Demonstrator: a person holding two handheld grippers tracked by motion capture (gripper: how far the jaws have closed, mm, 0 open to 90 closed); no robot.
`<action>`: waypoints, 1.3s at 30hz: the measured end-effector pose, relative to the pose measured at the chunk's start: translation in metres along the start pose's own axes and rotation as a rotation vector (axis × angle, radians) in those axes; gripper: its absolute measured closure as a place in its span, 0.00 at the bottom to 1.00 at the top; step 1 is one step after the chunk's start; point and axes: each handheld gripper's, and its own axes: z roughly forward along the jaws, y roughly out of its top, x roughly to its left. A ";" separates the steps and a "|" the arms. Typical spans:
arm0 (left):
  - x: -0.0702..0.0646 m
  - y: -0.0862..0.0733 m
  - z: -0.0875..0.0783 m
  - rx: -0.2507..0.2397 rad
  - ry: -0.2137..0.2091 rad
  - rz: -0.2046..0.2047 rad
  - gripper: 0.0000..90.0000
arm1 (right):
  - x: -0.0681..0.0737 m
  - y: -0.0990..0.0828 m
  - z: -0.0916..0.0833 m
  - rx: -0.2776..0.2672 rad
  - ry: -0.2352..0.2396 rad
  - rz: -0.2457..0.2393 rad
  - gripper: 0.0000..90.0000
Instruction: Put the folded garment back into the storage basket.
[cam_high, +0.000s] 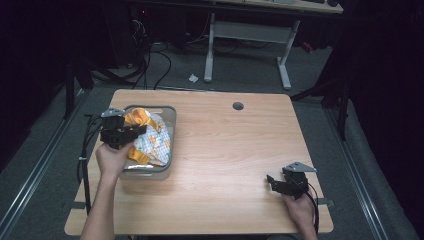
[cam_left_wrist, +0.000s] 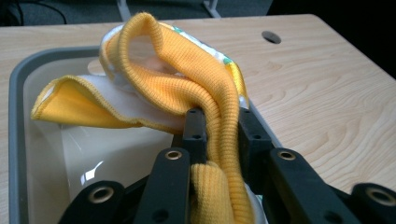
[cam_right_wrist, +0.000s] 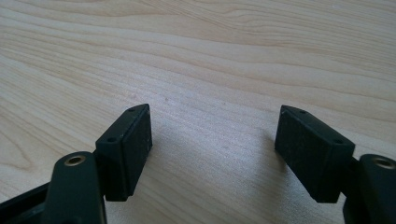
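Observation:
A yellow and white patterned garment (cam_high: 150, 140) lies bunched in a grey bin (cam_high: 171, 114) at the table's left. My left gripper (cam_high: 134, 131) hangs over the bin's left side, shut on the garment's yellow ribbed band (cam_left_wrist: 219, 121), which runs up between the two black fingers (cam_left_wrist: 194, 128) and loops above the bin (cam_left_wrist: 14, 93). Low over the bare wood near the table's front right corner, my right gripper (cam_high: 274, 181) is open. In the right gripper view its gripper (cam_right_wrist: 212, 140) has nothing between its pads (cam_right_wrist: 135, 140).
The wooden table (cam_high: 235, 150) has a round cable hole (cam_high: 238, 106) near its far edge. A second desk's white legs (cam_high: 210, 50) and loose cables stand on the floor beyond. Dark floor rails run along both sides.

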 end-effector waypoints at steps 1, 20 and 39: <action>0.000 -0.001 0.002 0.011 0.008 0.007 0.85 | 0.000 0.000 0.000 0.000 0.000 0.001 0.31; 0.008 -0.013 0.029 0.183 0.134 -0.028 0.81 | 0.000 0.000 0.000 0.000 0.000 0.000 0.31; 0.007 -0.014 0.028 0.143 0.234 -0.080 0.51 | 0.000 0.000 0.000 0.000 0.000 0.000 0.31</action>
